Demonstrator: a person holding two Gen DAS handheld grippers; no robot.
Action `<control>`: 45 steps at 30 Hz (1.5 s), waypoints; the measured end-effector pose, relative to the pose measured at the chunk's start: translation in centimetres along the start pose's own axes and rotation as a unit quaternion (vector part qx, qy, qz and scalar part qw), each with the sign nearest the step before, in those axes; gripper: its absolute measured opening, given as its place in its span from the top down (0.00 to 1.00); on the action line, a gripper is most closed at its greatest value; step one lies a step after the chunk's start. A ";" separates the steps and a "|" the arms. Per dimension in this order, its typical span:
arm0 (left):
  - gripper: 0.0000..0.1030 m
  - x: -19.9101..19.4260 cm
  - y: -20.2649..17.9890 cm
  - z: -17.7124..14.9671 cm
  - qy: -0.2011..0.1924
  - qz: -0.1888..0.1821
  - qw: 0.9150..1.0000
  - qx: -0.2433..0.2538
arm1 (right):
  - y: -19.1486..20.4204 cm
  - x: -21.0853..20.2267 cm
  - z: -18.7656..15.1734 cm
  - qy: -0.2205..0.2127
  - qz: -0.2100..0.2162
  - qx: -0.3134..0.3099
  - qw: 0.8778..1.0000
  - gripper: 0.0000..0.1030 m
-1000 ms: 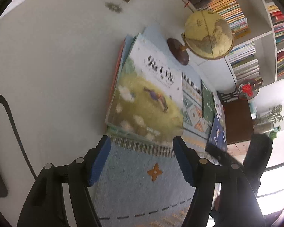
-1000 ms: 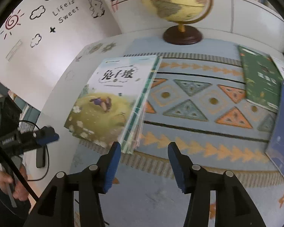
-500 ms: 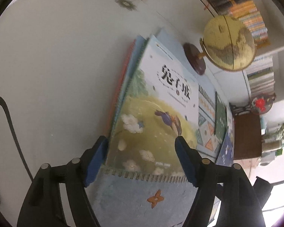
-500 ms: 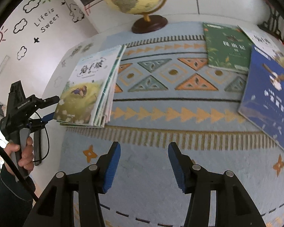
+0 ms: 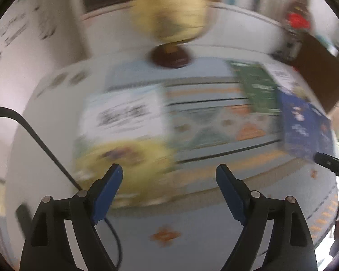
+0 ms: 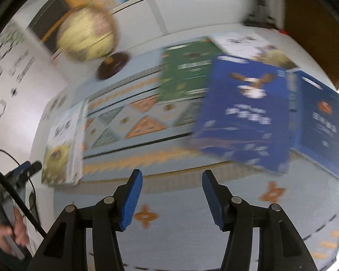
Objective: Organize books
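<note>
Behind the patterned mat [image 5: 214, 117] in your left wrist view stands a globe [image 5: 169, 20] on a dark foot, and I take it as the landmark. Everything is blurred here. Below the globe and a little to its left lies the stack of books [image 5: 124, 140], with the yellow and white cover on top; this part looks already collected. To the right of the globe, well apart from the stack, you see the green book [image 5: 257, 90] and below it the blue book [image 5: 305, 128], not yet gathered. Your left tool [image 5: 169, 176] has just been opening its jaws; they stand wide, with nothing between them, near the lower edge of the stack.

From the right wrist view, the globe [image 6: 85, 36] is at the upper left. The stack [image 6: 63, 144] lies far below it at the mat's left edge. Right of the globe are the green book [image 6: 187, 74], a white book [image 6: 244, 45] behind it, the blue book [image 6: 246, 117] and a second blue book [image 6: 321, 124] beside it, partly overlapping. Your right tool [image 6: 171, 180] is half open and empty, just below the blue book.

I judge that one pile is made and about four books remain.
</note>
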State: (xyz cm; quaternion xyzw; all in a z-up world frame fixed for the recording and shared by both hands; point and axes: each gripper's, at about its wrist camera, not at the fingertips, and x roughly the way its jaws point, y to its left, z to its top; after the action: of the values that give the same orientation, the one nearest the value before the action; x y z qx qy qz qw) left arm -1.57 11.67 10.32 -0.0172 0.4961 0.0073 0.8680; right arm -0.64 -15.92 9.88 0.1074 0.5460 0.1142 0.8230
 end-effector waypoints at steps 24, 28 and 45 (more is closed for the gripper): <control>0.59 12.3 -23.3 7.2 0.115 -0.165 0.974 0.105 | -16.0 1.2 6.8 -0.014 -0.017 0.005 1.000 0.68; 0.55 13.8 -23.9 6.8 0.123 -0.132 0.978 0.101 | -16.6 3.5 7.3 0.018 -0.008 0.001 1.000 0.68; 0.37 15.1 -23.6 6.7 0.147 -0.191 0.970 0.032 | -17.6 6.6 8.6 0.032 0.008 -0.027 0.999 0.65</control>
State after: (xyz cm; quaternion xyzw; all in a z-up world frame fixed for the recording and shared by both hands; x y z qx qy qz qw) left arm 12.52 -11.73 1.27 -0.0843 0.6059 -0.1769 0.7710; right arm 11.00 -31.10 2.10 0.0856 0.5678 0.1393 0.8068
